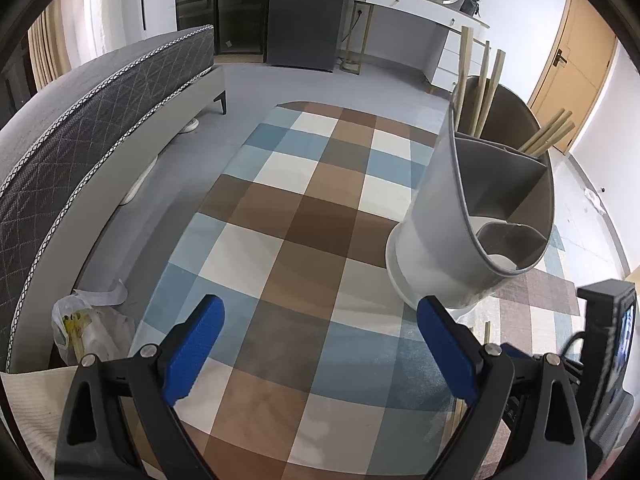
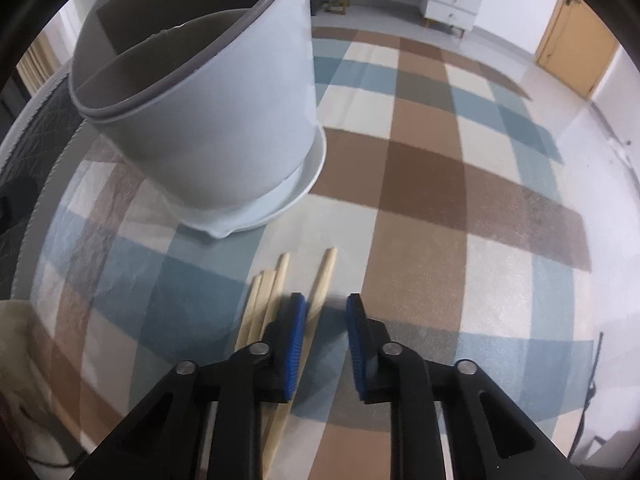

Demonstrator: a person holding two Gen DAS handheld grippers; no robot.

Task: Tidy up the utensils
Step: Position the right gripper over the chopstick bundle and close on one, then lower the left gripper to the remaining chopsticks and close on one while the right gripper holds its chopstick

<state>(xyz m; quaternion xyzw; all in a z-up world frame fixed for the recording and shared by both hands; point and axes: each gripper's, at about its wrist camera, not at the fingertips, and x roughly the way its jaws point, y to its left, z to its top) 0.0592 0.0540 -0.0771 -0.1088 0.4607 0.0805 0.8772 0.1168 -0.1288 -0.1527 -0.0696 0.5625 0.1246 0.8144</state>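
Four chopsticks [image 2: 280, 300] lie on rug [image 2: 420, 220] just below holder [image 2: 208, 120]. Right gripper [image 2: 326, 332] jaws apart, straddling one; left gripper [image 1: 320, 344] jaws wide, empty. Risk: jaw nudges neighbours, or stick slips w/ off-centre pinch.

rug [image 1: 304, 216]: showing brown, blue, cream checks
holder [image 2: 224, 120]: showing white, grey rim
chopsticks [image 2: 326, 280]: looking pale tan
pads [image 2: 297, 336]: showing blue
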